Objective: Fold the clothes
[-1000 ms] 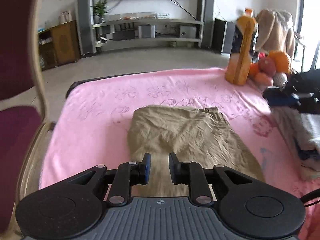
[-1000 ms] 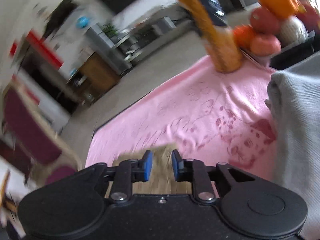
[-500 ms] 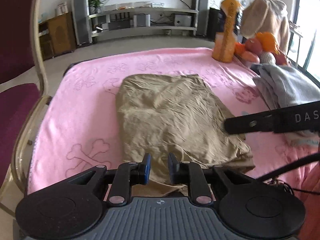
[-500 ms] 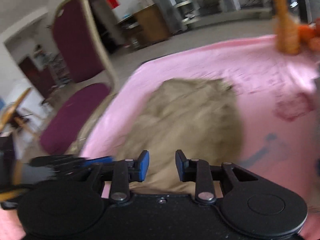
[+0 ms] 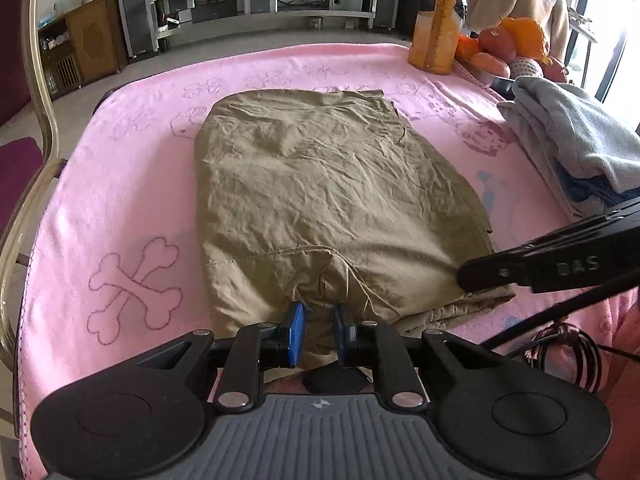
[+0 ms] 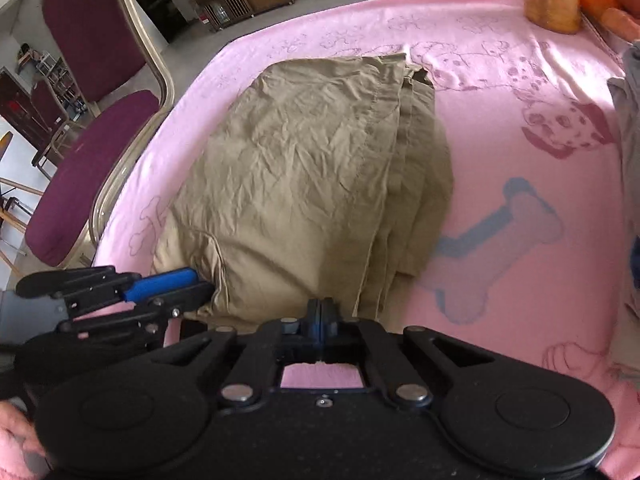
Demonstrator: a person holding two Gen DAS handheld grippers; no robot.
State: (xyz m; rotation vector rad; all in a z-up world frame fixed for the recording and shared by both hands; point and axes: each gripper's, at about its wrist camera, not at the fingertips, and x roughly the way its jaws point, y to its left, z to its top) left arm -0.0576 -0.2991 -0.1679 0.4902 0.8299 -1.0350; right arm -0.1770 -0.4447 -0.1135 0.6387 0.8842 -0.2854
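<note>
Right gripper (image 6: 320, 316) pinched tight on the near edge of folded khaki trousers (image 6: 304, 168), lying mid pink blanket (image 6: 520, 160); left gripper (image 6: 176, 288) touches their near-left corner.

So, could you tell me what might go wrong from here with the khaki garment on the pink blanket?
1. The left gripper looks open around the near hem of the wrinkled khaki garment, while the right gripper is shut on it; lifting now could skew the fold.
2. A tall orange bottle stands beyond it; a long forward sweep might hit it.
</note>
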